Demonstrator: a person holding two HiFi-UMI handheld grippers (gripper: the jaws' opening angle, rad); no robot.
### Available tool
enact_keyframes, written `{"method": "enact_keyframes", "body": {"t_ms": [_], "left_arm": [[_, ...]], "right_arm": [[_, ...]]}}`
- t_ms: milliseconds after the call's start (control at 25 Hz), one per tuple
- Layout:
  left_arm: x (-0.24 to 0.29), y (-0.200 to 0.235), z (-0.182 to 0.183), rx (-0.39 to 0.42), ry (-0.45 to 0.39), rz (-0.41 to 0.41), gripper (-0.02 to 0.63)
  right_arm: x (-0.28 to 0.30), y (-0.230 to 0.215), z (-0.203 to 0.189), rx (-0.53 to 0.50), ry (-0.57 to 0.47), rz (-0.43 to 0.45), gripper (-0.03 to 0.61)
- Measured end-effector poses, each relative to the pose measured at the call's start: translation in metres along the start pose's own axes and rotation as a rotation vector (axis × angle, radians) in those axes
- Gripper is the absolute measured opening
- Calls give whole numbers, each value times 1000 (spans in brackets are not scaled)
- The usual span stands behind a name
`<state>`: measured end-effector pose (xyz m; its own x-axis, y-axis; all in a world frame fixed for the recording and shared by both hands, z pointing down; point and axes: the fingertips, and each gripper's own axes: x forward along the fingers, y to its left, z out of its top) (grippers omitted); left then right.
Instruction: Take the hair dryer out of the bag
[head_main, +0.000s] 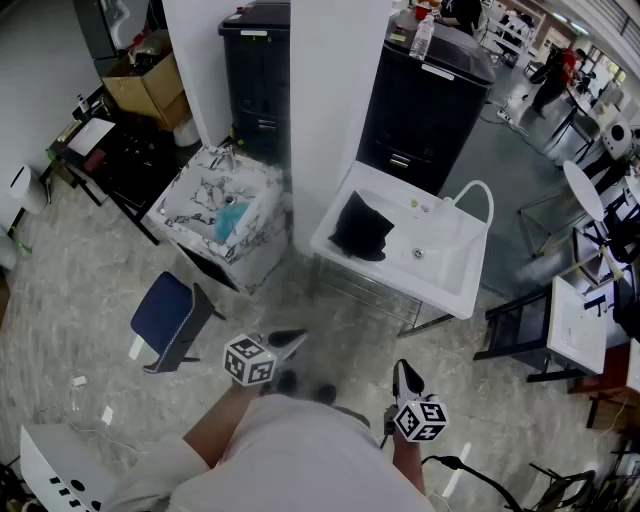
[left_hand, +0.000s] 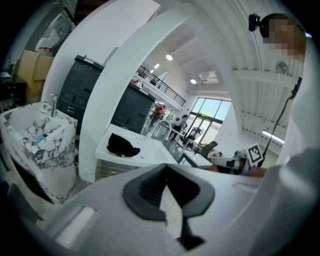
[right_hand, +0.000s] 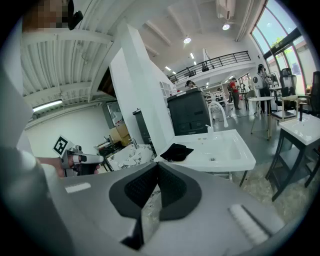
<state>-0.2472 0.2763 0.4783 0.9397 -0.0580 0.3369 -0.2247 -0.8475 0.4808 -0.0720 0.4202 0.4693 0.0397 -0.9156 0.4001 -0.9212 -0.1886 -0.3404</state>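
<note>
White washbasin (head_main: 462, 292) carrying black bag (head_main: 362, 228), well ahead of both claws | marbled basin (head_main: 190, 205) ahead-left | mottled grey floor (head_main: 90, 290) beneath | left gripper (head_main: 290, 340), right gripper (head_main: 405, 378): jaws together, empty.

A: Could you see into the black bag (head_main: 360, 228) on the white sink (head_main: 452, 290)?

B: No. It was only a dark shape in all three views, and what it held was hidden.

A: And the people (head_main: 555, 70) at the upper right?

B: Too small to tell anything. A white object with slots (head_main: 60, 468) at the lower left was cut off by the edge, so I could not name it. The person's shirt (head_main: 290, 450) hid most of both arms.
</note>
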Motion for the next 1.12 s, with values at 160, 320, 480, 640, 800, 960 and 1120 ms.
{"method": "enact_keyframes", "body": {"t_ms": [160,320,480,640,800,960,1120], "left_arm": [[2,-6,-3,-2,5,4,2],[7,-12,-3,0,9,8,2],[15,-20,-5,4,14,21,2],[21,-28,-7,7,21,34,2],[28,-33,-6,6,13,56,2],[33,-38,-7,4,-3,80,2],[38,-39,-6,2,-20,102,2]], "right_arm": [[-6,-3,1,2,-4,5,5],[-9,-8,2,-1,-4,18,5],[-12,-14,3,-8,-3,40,5],[-15,-20,4,3,-13,59,5],[-19,-29,-1,1,0,87,5],[-24,-42,-11,0,20,105,5],[-22,-53,-16,1,37,118,5]]}}
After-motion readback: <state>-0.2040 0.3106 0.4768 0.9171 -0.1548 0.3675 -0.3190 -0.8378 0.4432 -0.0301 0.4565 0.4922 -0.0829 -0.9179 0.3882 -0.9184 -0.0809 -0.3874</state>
